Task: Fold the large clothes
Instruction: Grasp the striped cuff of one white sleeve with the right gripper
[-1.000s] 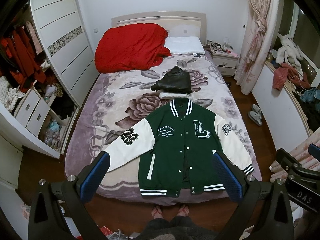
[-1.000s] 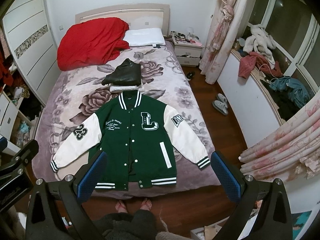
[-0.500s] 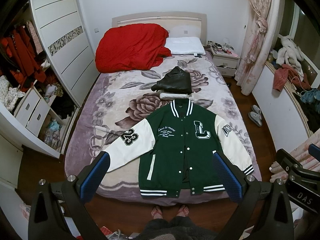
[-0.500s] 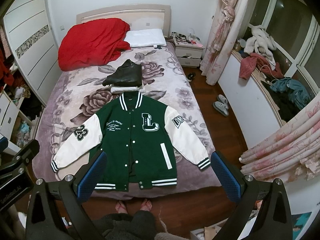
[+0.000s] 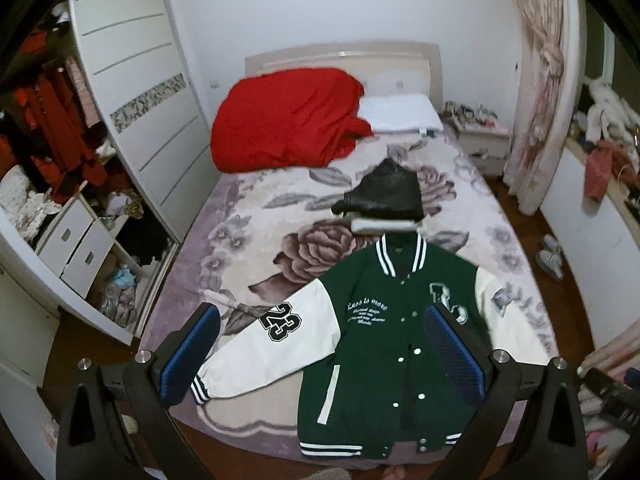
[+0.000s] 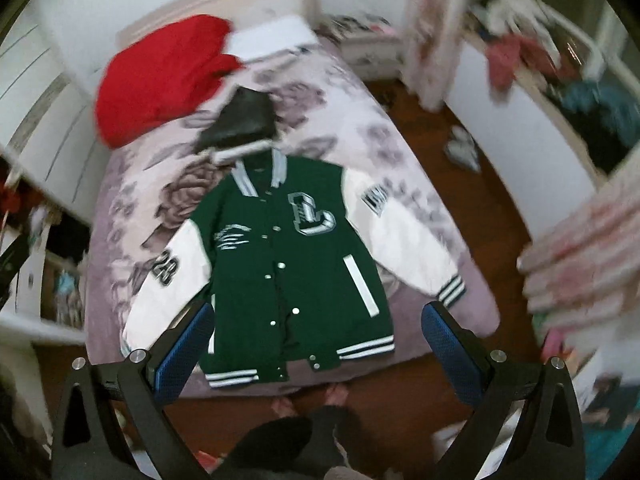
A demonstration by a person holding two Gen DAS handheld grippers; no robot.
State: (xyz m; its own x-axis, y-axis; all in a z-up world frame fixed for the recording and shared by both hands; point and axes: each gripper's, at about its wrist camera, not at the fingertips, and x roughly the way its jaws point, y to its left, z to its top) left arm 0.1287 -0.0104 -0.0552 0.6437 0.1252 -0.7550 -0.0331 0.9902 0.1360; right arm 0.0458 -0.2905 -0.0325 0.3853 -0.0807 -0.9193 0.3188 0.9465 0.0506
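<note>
A green varsity jacket [image 5: 384, 364] [image 6: 288, 264] with white sleeves lies flat, front up and buttoned, on the near end of the bed [image 5: 256, 236] [image 6: 404, 160]. Its sleeves spread out to both sides. My left gripper [image 5: 320, 354] hovers open above the jacket's left sleeve and chest, with nothing between its blue pads. My right gripper [image 6: 316, 354] is also open and empty, high over the jacket's hem. The right wrist view is blurred by motion.
A folded black garment [image 5: 384, 198] on a white one lies just beyond the collar. A red duvet [image 5: 288, 120] and pillow [image 5: 400, 118] fill the bed's head. An open wardrobe [image 5: 60, 168] stands left, a nightstand [image 5: 480, 144] and curtain right. A person's feet [image 6: 308, 396] stand at the bed's foot.
Both grippers have moved forward and down toward the jacket, which looks larger. The left view has shifted left; the right view has tilted and blurred. Both stay open.
</note>
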